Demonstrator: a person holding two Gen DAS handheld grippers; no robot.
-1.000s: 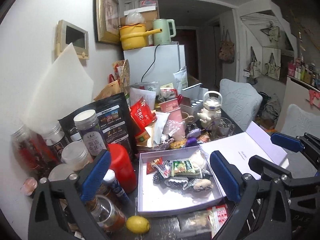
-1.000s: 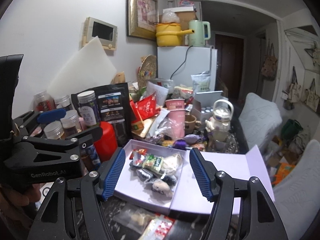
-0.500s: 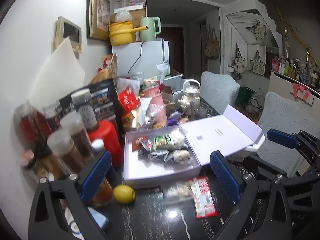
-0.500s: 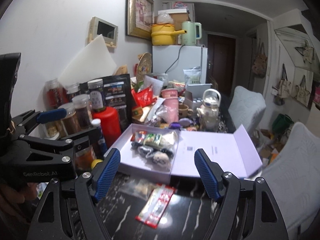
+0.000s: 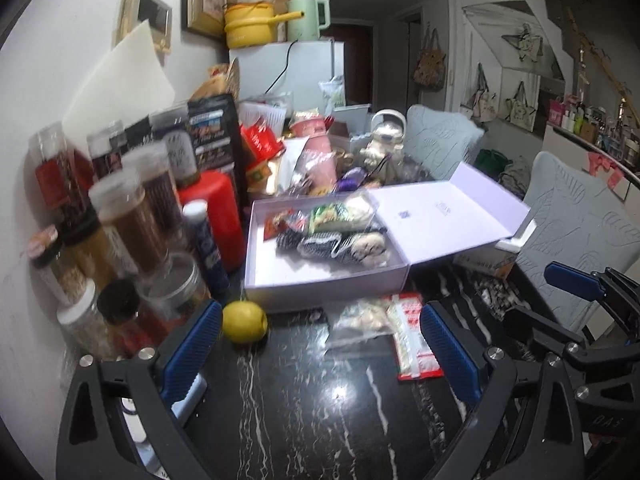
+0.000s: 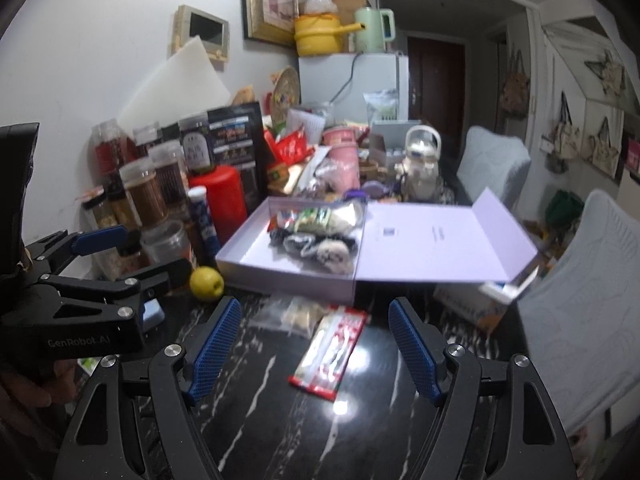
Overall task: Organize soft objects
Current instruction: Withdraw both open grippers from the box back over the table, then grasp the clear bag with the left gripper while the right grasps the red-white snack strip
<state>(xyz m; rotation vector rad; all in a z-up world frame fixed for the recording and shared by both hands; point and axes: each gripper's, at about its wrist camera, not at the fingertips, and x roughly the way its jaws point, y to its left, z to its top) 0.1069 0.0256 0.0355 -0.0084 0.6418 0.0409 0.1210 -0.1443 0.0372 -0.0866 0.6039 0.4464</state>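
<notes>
- Far left, jars (image 5: 120, 216) and the red canister (image 5: 218, 216) crowd the wall side of the bench (image 5: 320, 420); compared with a second ago they sit higher and further off in the left wrist view, so both cameras have pulled back toward the near edge.
- left gripper (image 5: 320, 344): jaws wide, nothing between the pads, hanging over bare dark marble just short of the lemon (image 5: 245, 322). Same spread as a second ago, no grip.
- Lemon now sits ahead of the left pad, near the box's front corner, maybe touching it; not a soft item, judge it stays out of the sort.
- Lilac box (image 5: 320, 280), lid flap lying open to the right, holds a heap of soft packets and socks (image 5: 332, 232) bunched at its far half. Near half of the box floor is bare, so room remains.
- Two loose items newly in view on the bench in front of the box: clear bag (image 6: 298, 314) and red-white snack packet (image 6: 332, 354), overlapping at one end, both outside the box.
- right gripper (image 6: 314, 350): jaws have just been opening, now at a middling-wide spread, empty; the red-white packet lies on the bench below and between the pads, not touched.
- Meaning for the task: the pull-back and lowering read as lining up on the loose packets; likely next pick is the red-white one, by the right gripper, then into the box.
- Risk: thin flat packet on slick marble, may slide instead of lifting.
</notes>
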